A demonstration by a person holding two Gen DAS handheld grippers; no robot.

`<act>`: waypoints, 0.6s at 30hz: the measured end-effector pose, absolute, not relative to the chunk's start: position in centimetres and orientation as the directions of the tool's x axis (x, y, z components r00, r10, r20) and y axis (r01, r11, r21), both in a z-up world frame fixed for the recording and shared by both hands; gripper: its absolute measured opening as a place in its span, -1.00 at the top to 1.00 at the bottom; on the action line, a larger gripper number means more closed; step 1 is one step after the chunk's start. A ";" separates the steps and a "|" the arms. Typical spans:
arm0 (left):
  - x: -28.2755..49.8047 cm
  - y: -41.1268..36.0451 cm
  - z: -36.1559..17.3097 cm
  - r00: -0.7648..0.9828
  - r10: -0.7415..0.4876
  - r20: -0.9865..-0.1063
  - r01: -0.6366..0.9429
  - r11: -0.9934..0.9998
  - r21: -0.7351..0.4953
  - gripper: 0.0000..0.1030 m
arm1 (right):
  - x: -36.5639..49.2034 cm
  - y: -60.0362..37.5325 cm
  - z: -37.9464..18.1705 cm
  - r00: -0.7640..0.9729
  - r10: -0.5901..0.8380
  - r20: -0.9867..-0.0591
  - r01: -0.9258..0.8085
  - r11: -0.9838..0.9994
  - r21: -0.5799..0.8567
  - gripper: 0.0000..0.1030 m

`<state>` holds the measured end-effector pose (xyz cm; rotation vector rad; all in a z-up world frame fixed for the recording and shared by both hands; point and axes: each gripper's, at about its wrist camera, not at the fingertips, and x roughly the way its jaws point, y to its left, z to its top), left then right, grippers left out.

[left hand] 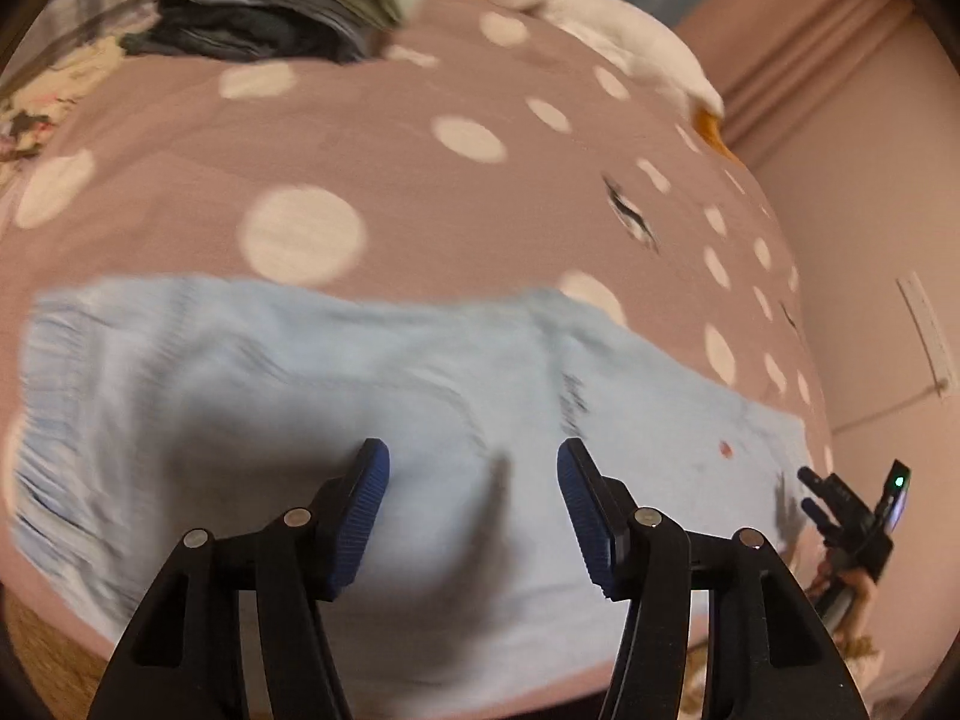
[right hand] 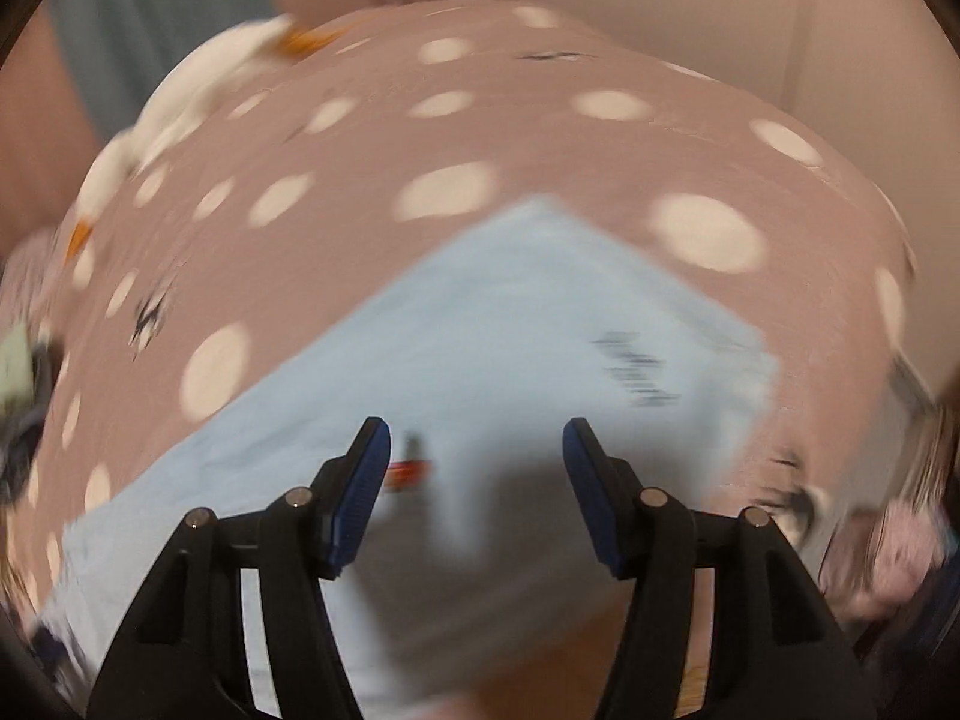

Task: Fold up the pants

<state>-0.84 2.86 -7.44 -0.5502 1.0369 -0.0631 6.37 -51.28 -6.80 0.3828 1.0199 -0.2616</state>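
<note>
We are holding the left hand-held gripper (left hand: 473,510) with its blue-padded fingers spread wide, gripping nothing, and it is hovering over the light blue pants (left hand: 372,396), which are lying flat near the front edge of the bed (left hand: 372,138). Our right hand-held gripper (right hand: 477,492) is likewise standing spread apart and pinching nothing, hanging above the same pants (right hand: 510,324) at their other end. Both views are blurring. Beyond the pants, the pink bedspread with its pale dots is stretching away from us. Farther back, a pile of folded clothes (left hand: 270,6) is sitting on the bed, and a white plush toy (left hand: 600,24) with orange parts is lying along the far edge.
</note>
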 end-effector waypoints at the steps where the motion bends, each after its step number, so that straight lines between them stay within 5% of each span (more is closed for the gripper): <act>1: -0.7 2.0 -7.8 0.509 -0.336 -0.793 -0.189 0.855 -0.483 -0.10 | 6.1 -51.9 -6.9 0.498 -0.053 -0.866 0.411 0.893 0.182 -0.15; 10: 0.1 0.3 -10.0 0.441 -0.323 -0.837 -0.202 0.873 -0.443 -0.10 | 4.9 -56.1 -8.7 0.491 -0.037 -0.870 0.476 0.848 0.233 0.40; 12: 0.0 0.6 -10.0 0.443 -0.335 -0.832 -0.212 0.862 -0.460 -0.10 | 5.3 -56.4 -9.1 0.484 -0.065 -0.873 0.488 0.848 0.207 0.91; 18: -0.1 0.6 -9.9 0.429 -0.335 -0.839 -0.212 0.865 -0.454 -0.10 | 3.3 -57.3 -6.7 0.553 -0.092 -0.828 0.506 0.827 0.246 0.95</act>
